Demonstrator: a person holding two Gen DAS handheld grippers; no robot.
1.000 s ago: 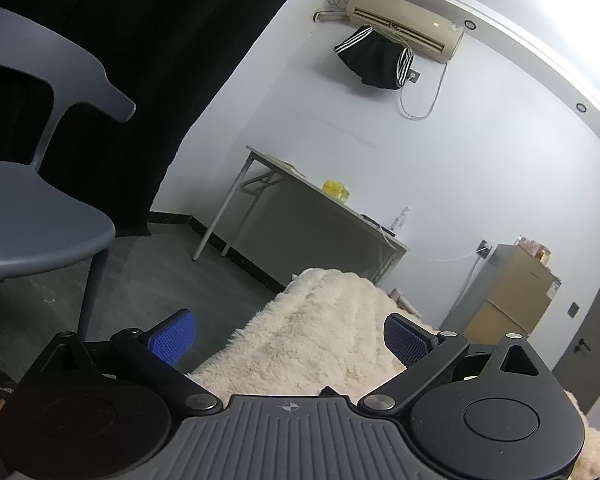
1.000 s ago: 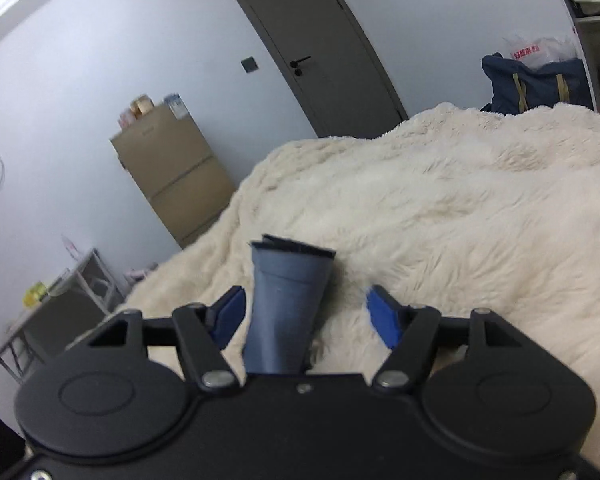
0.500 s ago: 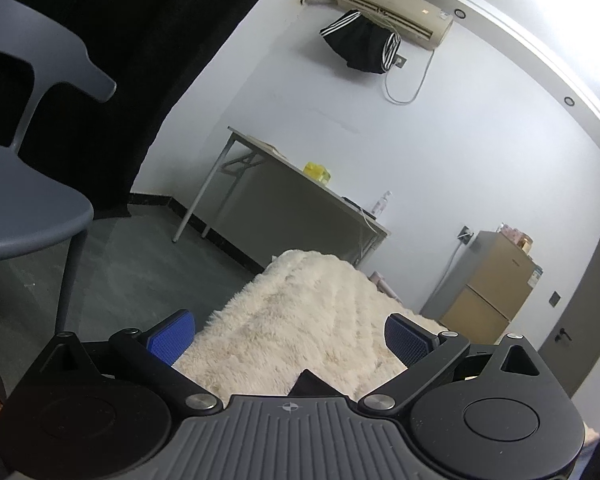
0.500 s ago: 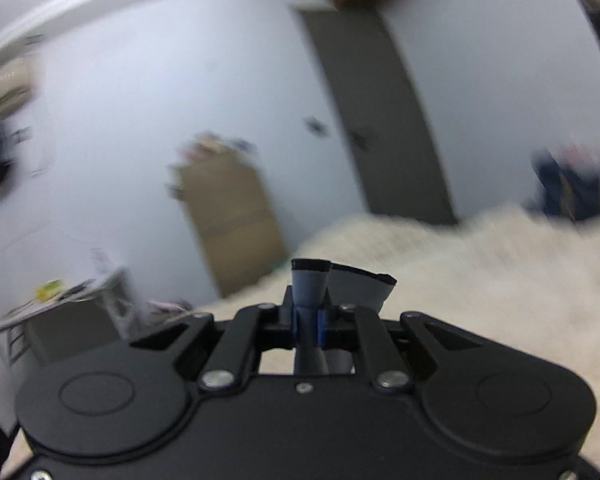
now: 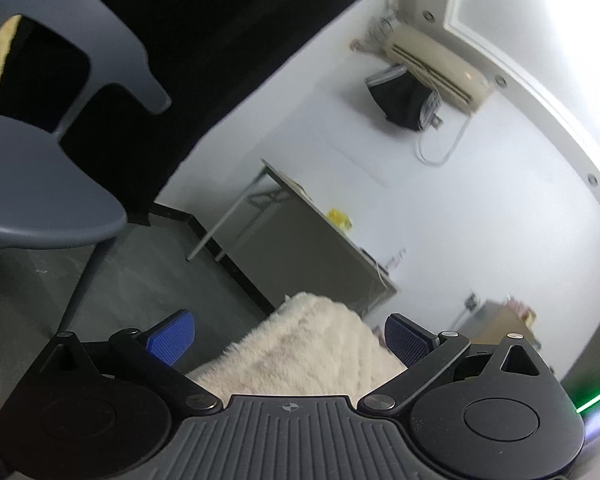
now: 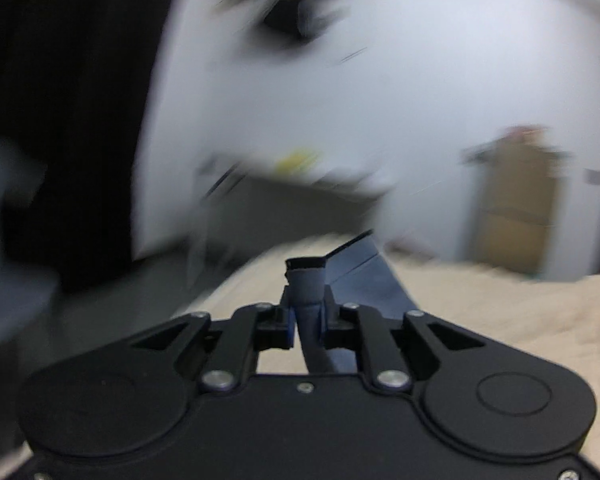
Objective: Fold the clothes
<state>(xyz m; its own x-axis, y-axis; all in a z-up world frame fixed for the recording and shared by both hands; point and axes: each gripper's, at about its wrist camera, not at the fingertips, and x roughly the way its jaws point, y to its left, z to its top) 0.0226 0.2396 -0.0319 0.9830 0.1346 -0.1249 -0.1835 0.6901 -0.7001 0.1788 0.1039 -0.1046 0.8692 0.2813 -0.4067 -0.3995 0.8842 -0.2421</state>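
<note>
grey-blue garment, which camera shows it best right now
The right wrist view: the grey-blue garment sits pinched between the right gripper fingers, though motion blurs the frame. The left wrist view shows none of it, only the cream fluffy blanket between its open fingers.

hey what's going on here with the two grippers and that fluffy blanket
A person is folding clothes with a gripper in each hand, over a bed covered by a cream fluffy blanket. The right gripper is shut on a fold of blue-grey cloth and holds it above the blanket; its view is blurred, so it looks to be mid-swing. The left gripper is open and holds nothing, pointing toward the end of the bed, with a grey chair off to its left.
</note>
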